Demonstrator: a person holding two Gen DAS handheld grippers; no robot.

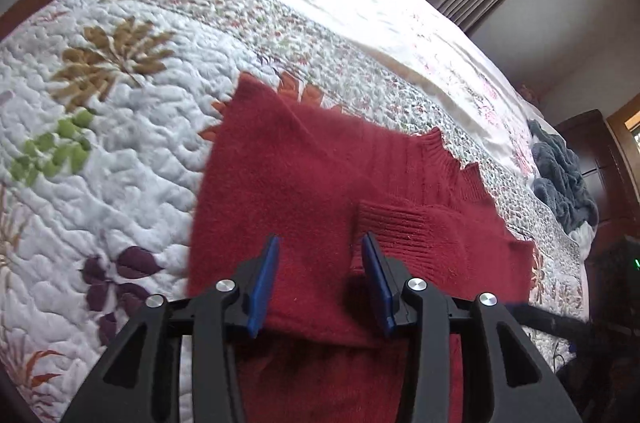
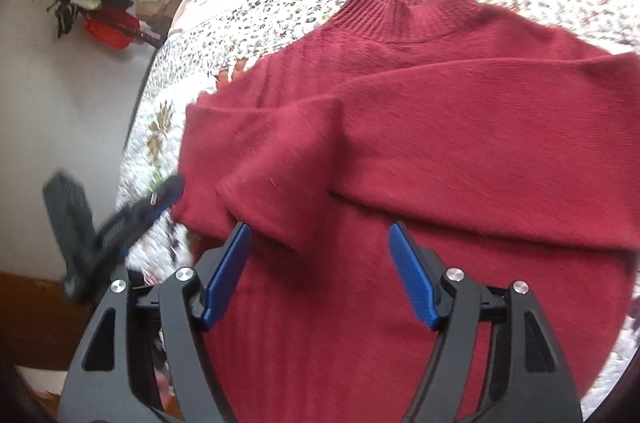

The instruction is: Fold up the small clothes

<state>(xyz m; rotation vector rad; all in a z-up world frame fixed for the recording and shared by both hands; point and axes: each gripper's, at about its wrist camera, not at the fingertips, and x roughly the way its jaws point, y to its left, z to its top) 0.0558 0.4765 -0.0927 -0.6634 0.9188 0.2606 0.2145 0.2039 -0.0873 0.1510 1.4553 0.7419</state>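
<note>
Red knit sweater (image 2: 420,151) is spread centre-frame on the quilted bed (image 1: 120,151), sleeves crossed inward for folding; left claw (image 1: 320,243) and right claw (image 2: 320,227) are held open, empty, above it.

Red knit sweater (image 2: 460,127), ribbed mock collar, flat on quilt, sleeves folded across chest

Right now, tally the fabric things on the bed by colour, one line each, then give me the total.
Red: 1, the sweater lying with its sleeves folded across its front.
Grey-blue: 1, the crumpled cloth near the bed's far side.
White with a leaf print: 1, the quilt underneath them.
Total: 3.
</note>
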